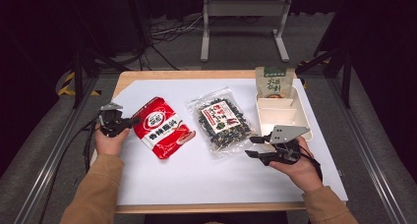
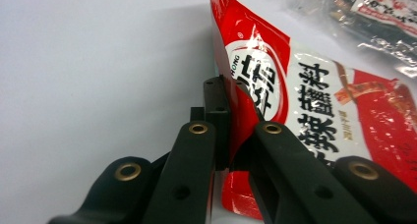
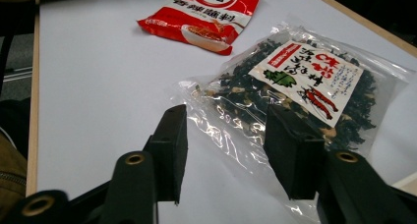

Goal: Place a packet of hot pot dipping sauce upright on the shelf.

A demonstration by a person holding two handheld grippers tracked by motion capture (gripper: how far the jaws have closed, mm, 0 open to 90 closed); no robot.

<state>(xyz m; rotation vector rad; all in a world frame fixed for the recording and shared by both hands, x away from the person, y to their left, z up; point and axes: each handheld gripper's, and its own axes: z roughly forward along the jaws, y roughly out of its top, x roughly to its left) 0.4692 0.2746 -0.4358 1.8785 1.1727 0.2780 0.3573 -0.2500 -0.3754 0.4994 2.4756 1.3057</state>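
Black jaws of your left claw (image 2: 231, 121) fill the bottom of the left gripper view, pressed together on the near edge of the red sauce packet (image 2: 314, 116), which stands tilted up between them; its far end and lower corner are cut off by the frame. From above, that claw (image 1: 129, 122) sits at the packet's (image 1: 163, 127) left edge, on the white sheet covering the bench (image 1: 196, 180).

Your right claw (image 3: 223, 145) is spread, with the corner of the clear bag of dark dried greens (image 3: 300, 94) lying between and just beyond its jaws; the pads do not press it, and crinkled plastic glare blurs the bag's edge. Beyond your right claw (image 1: 255, 146), a cream divided tray (image 1: 282, 117) holds a green pouch (image 1: 274, 81) leaning at its far end.
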